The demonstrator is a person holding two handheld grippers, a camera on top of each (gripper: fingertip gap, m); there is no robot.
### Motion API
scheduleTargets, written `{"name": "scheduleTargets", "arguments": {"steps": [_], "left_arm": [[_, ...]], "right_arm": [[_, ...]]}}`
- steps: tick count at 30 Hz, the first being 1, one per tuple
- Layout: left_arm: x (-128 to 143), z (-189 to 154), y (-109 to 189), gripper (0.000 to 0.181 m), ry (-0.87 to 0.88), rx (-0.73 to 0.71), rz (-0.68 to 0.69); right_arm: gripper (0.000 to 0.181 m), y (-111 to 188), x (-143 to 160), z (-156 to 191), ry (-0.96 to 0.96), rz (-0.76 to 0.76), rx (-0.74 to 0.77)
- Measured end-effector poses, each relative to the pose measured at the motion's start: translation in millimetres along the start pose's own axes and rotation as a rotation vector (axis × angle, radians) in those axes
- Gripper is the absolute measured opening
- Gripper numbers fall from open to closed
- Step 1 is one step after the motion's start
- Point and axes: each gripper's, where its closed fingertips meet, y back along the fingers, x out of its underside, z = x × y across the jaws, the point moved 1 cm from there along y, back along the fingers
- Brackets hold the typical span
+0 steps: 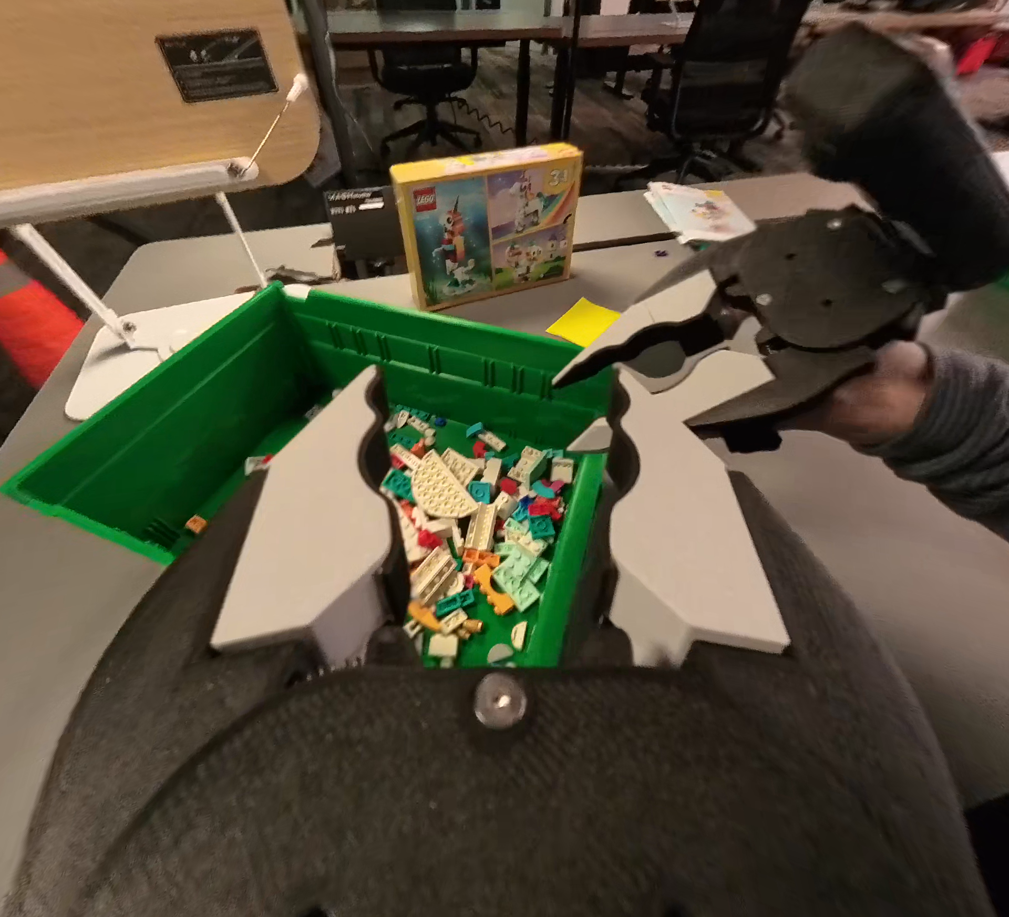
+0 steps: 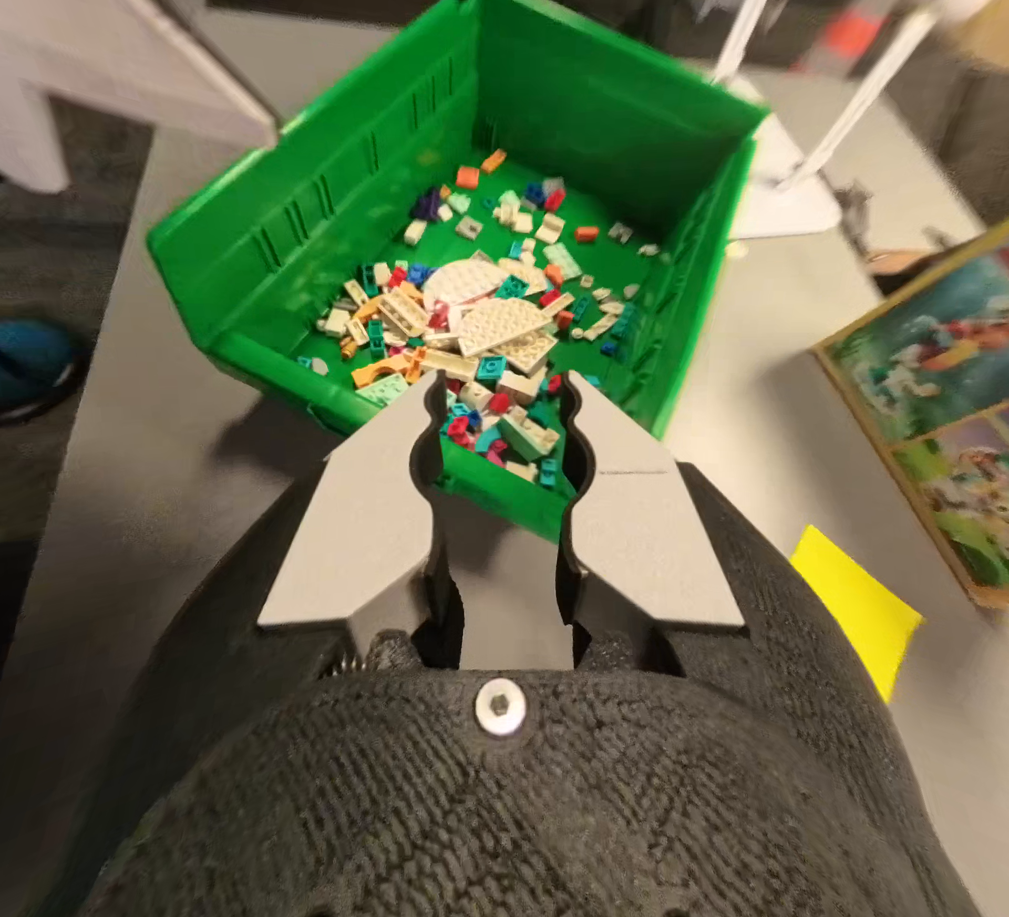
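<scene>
A loose heap of small plastic building bricks (image 2: 480,323), cream, teal, orange, red and mint, lies on the floor of a green open-topped plastic bin (image 2: 349,143) on the grey table (image 2: 164,454). The pieces look hard, light and smooth. I would judge them stiff enough to pinch firmly but apt to skate or flip if caught on a sloped face. The broad cream half-round plates (image 1: 442,487) lie flat and offer only thin edges, while the chunkier bricks at the pile's fringe look easier to take by two opposite sides.

The left gripper (image 1: 494,402) hangs over the near end of the bin with its grey fingers spread wide and nothing between them. The right gripper (image 2: 499,380) is poised over the bin's near corner, fingers parted and empty, its tips just above the rim.

The bin's walls stand high, so any reach must come from above; the far half of the floor is thinly scattered and roomier. The two tools are close to each other over the same end of the bin. Just beyond the bin sit a yellow sticky note (image 1: 581,320), a yellow-edged toy-set box (image 1: 488,224) standing upright, and a white lamp base (image 1: 136,345).
</scene>
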Motion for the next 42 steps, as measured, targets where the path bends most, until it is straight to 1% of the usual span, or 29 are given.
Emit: {"name": "scheduleTargets", "arguments": {"steps": [1, 2, 3, 4, 6, 9, 11, 12, 13, 14, 15, 17, 19, 21, 22, 23, 24, 26, 29, 31, 33, 34, 37, 39, 40, 41, 42], "left_arm": [[-4, -7, 0, 0.078, -0.005, 0.019, -0.023], [-9, -15, -1, 0.075, -0.005, 0.047, -0.048], [-12, -26, -3, 0.073, -0.002, 0.086, -0.074], [-15, -39, -5, 0.07, 0.004, 0.133, -0.102], [-18, -72, -13, 0.067, 0.024, 0.25, -0.152], [-12, -138, -32, 0.066, 0.031, 0.475, -0.169], [-3, -180, -55, 0.065, -0.015, 0.585, -0.183], [3, -199, -71, 0.064, -0.044, 0.621, -0.182], [8, -214, -89, 0.063, -0.075, 0.64, -0.186], [13, -226, -109, 0.062, -0.103, 0.643, -0.196], [17, -236, -131, 0.06, -0.127, 0.644, -0.204], [24, -251, -175, 0.059, -0.163, 0.626, -0.209], [28, -256, -221, 0.055, -0.183, 0.559, -0.199], [32, -254, -260, 0.05, -0.195, 0.489, -0.193], [33, -251, -279, 0.047, -0.195, 0.45, -0.154], [31, -249, -294, 0.047, -0.184, 0.431, -0.132], [28, -246, -306, 0.045, -0.17, 0.423, -0.139], [21, -231, -333, 0.046, -0.123, 0.334, -0.128], [19, -217, -364, 0.045, -0.088, 0.29, -0.073], [21, -209, -383, 0.045, -0.095, 0.263, -0.023], [24, -209, -397, 0.043, -0.108, 0.301, 0.023], [27, -210, -405, 0.039, -0.114, 0.334, 0.059], [45, -214, -430, 0.036, -0.1, 0.417, 0.237], [59, -221, -441, 0.037, -0.086, 0.491, 0.371], [63, -224, -445, 0.037, -0.078, 0.528, 0.414], [65, -226, -447, 0.037, -0.077, 0.55, 0.438], [66, -223, -451, 0.037, -0.085, 0.539, 0.443]], "right_arm": [[0.039, 15, 2, -4, 0.015, -0.061, 0.049], [0.038, 32, 10, -12, 0.034, -0.107, 0.123], [0.036, 50, 25, -23, 0.049, -0.134, 0.202], [0.036, 69, 44, -35, 0.051, -0.145, 0.284], [0.037, 111, 92, -65, 0.009, -0.142, 0.466], [0.039, 183, 169, -109, -0.082, -0.105, 0.741], [0.038, 231, 204, -133, -0.109, -0.119, 0.915], [0.038, 250, 217, -143, -0.126, -0.133, 0.98], [0.036, 263, 226, -152, -0.15, -0.148, 1.008], [0.036, 270, 233, -161, -0.181, -0.157, 1.009], [0.036, 273, 239, -170, -0.204, -0.156, 1.005], [0.033, 273, 249, -190, -0.184, -0.128, 1.022], [0.023, 264, 262, -210, -0.127, -0.023, 1.02], [0.006, 250, 273, -227, -0.071, 0.093, 0.979], [0.0, 241, 278, -236, -0.039, 0.149, 0.953], [0.0, 235, 282, -245, -0.015, 0.199, 0.941], [0.0, 228, 286, -254, -0.002, 0.24, 0.927], [0.0, 213, 293, -271, -0.004, 0.291, 0.87], [0.0, 194, 302, -293, -0.031, 0.348, 0.774], [0.0, 188, 303, -307, -0.077, 0.348, 0.72], [0.0, 184, 305, -318, -0.13, 0.347, 0.687], [0.0, 183, 306, -324, -0.151, 0.341, 0.678], [0.0, 181, 308, -341, -0.209, 0.334, 0.668], [0.0, 179, 309, -353, -0.218, 0.333, 0.684], [0.0, 179, 310, -360, -0.218, 0.338, 0.702], [0.0, 179, 311, -367, -0.219, 0.341, 0.715], [0.0, 178, 310, -371, -0.221, 0.335, 0.708]]}}
